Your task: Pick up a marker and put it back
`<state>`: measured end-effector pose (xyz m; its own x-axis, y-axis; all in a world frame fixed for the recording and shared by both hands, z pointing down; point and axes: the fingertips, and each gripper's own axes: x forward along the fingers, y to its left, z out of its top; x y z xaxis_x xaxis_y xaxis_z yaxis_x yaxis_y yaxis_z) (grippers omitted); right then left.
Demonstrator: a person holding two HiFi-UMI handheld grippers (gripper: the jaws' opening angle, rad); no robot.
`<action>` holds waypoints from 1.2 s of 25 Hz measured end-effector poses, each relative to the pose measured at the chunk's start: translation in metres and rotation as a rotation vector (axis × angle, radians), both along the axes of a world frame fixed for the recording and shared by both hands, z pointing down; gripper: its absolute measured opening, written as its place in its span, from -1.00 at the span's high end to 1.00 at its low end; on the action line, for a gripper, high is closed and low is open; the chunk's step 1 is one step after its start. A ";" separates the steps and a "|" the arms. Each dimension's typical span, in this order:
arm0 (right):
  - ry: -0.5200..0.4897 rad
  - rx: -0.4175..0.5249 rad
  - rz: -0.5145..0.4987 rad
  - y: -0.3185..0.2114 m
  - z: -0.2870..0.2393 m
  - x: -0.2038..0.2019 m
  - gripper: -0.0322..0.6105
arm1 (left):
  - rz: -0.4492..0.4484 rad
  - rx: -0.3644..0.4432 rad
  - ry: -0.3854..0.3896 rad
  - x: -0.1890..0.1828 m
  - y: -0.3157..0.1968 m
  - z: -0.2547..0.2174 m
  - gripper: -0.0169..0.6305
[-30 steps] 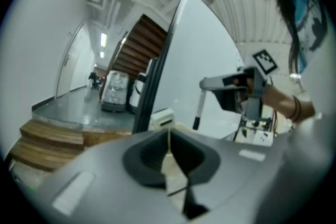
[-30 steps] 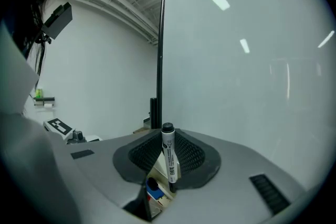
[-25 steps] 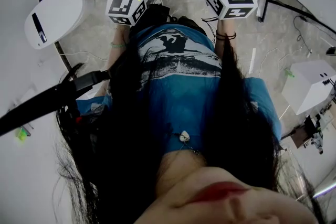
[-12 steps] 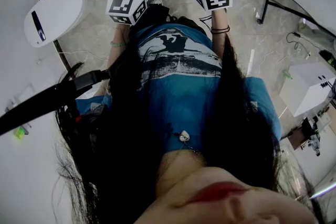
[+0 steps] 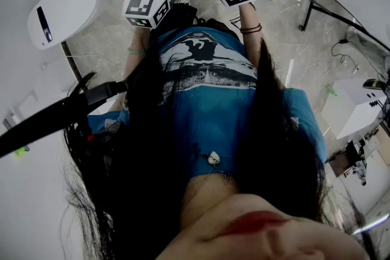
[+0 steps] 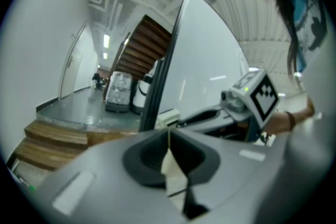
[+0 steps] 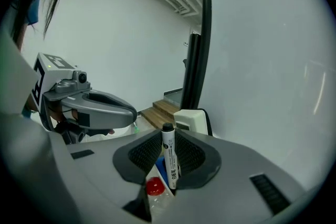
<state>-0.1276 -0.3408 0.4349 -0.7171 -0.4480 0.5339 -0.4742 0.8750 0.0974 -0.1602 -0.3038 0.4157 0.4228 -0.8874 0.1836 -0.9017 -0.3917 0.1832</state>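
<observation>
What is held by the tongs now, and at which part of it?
The right tongs grip a white marker by its barrel; its black cap sticks out past the tips. The left tongs are shut, holding nothing.

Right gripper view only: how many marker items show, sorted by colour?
Black-capped white marker, clamped in the right gripper: 1
Red cap, below the jaws: 1
Blue piece, below the jaws, mostly hidden: 1
Total: 3
</observation>
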 end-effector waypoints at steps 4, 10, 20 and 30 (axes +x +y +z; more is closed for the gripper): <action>0.010 0.013 -0.019 0.008 0.009 -0.012 0.64 | -0.002 0.003 -0.001 -0.004 0.009 0.005 0.94; 0.048 0.011 -0.057 0.013 0.011 -0.004 0.64 | -0.006 0.000 -0.007 0.010 0.006 -0.003 0.94; -0.105 -0.040 0.007 0.021 0.000 0.001 0.64 | -0.003 0.009 -0.011 0.012 0.018 0.002 0.94; -0.296 -0.143 0.098 0.025 -0.016 0.017 0.64 | 0.019 0.010 -0.016 0.016 0.020 0.002 0.94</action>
<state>-0.1106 -0.3159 0.4194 -0.8075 -0.4582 0.3715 -0.5462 0.8187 -0.1774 -0.1442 -0.2843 0.4179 0.4366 -0.8811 0.1815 -0.8969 -0.4105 0.1648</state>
